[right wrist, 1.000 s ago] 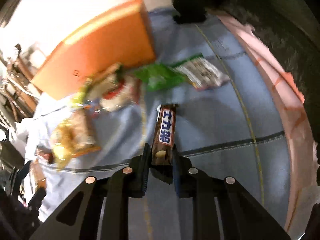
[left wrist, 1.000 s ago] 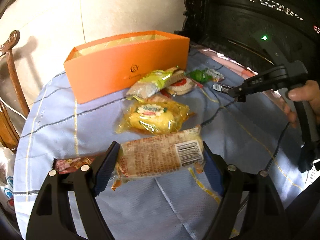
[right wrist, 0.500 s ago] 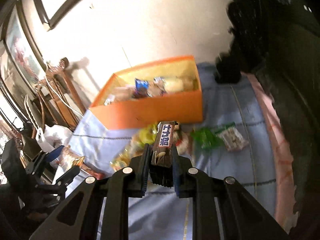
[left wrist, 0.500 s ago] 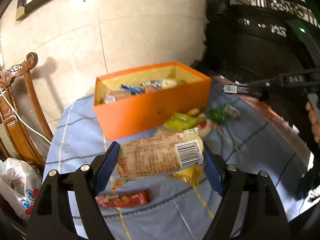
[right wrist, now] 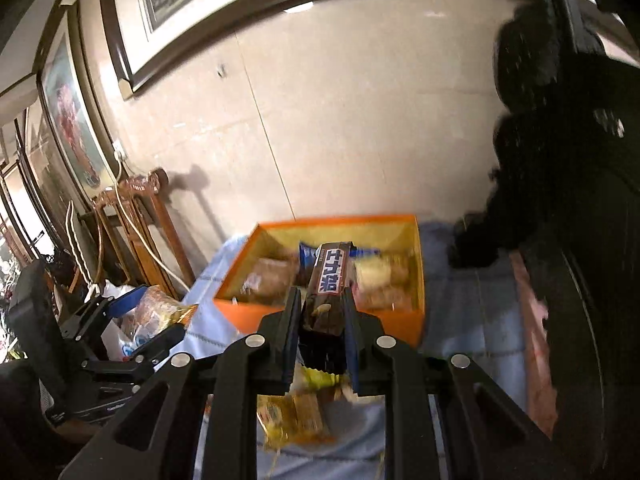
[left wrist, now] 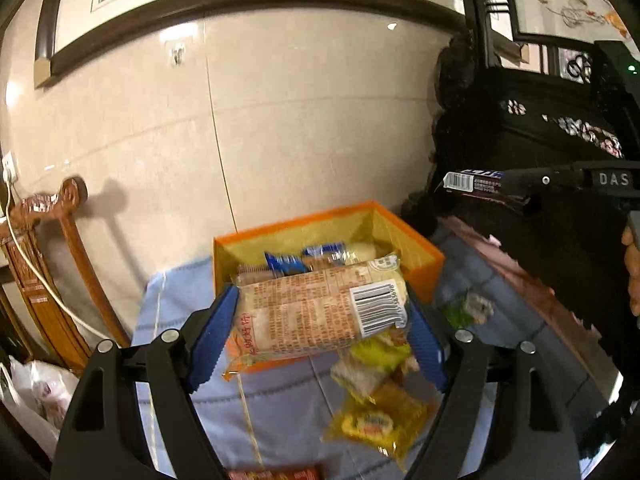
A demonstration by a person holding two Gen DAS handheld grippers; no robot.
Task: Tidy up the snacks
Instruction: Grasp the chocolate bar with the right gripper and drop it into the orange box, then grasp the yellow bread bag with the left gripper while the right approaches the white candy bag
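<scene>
My left gripper (left wrist: 318,322) is shut on a long tan pastry packet (left wrist: 316,314) with a barcode, held crosswise high over the table. My right gripper (right wrist: 322,312) is shut on a brown chocolate bar (right wrist: 330,280), seen again with its barcode end (left wrist: 474,184) at the upper right of the left wrist view. Beyond both stands the orange box (left wrist: 424,254) (right wrist: 240,308), open at the top, with several wrapped snacks inside. Loose on the blue cloth lie a yellow cake packet (left wrist: 376,422) (right wrist: 292,416), a green-and-yellow packet (left wrist: 374,360) and a green packet (left wrist: 466,308).
The table wears a light blue cloth (left wrist: 280,412) with a pink rim (left wrist: 512,268). A carved wooden chair (left wrist: 52,280) and white plastic bags (left wrist: 36,392) stand left. A dark carved cabinet (left wrist: 560,152) fills the right, a tiled wall (left wrist: 280,120) lies behind. A red wrapper (left wrist: 276,472) lies near.
Both grippers have risen well above the table with their snacks still held. The view now looks down into the orange box, and the loose packets have dropped low in frame.
</scene>
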